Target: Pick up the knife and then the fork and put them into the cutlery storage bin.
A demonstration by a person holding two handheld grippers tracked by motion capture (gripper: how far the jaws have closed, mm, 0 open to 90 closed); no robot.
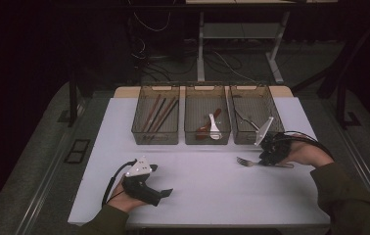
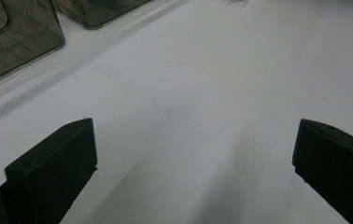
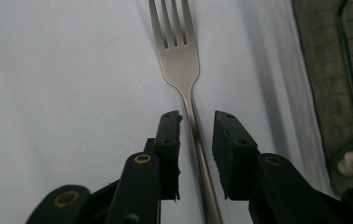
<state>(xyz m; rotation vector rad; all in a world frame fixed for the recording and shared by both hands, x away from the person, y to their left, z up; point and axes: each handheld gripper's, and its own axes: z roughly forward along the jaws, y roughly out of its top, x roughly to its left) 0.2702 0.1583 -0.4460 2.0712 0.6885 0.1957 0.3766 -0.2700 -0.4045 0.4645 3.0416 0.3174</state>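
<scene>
A metal fork (image 1: 250,162) lies flat on the white table (image 1: 207,191) at the right, tines pointing left. My right gripper (image 1: 265,158) sits low over its handle. In the right gripper view the fork (image 3: 179,60) runs straight away from me, and its handle passes between the jaws of the right gripper (image 3: 197,122). They stand slightly apart, with a narrow gap on the right side, so the pads are not pressing it. My left gripper (image 1: 161,180) rests at the front left of the table. The left gripper (image 2: 195,149) is wide open over bare tabletop with nothing between its fingers.
Three translucent bins stand in a row at the back. The left bin (image 1: 154,138) holds chopsticks (image 1: 157,112), the middle bin (image 1: 206,139) holds spoons (image 1: 212,126), and the right bin (image 1: 244,138) holds dark utensils. The right bin's wall (image 3: 333,93) is close beside my right gripper.
</scene>
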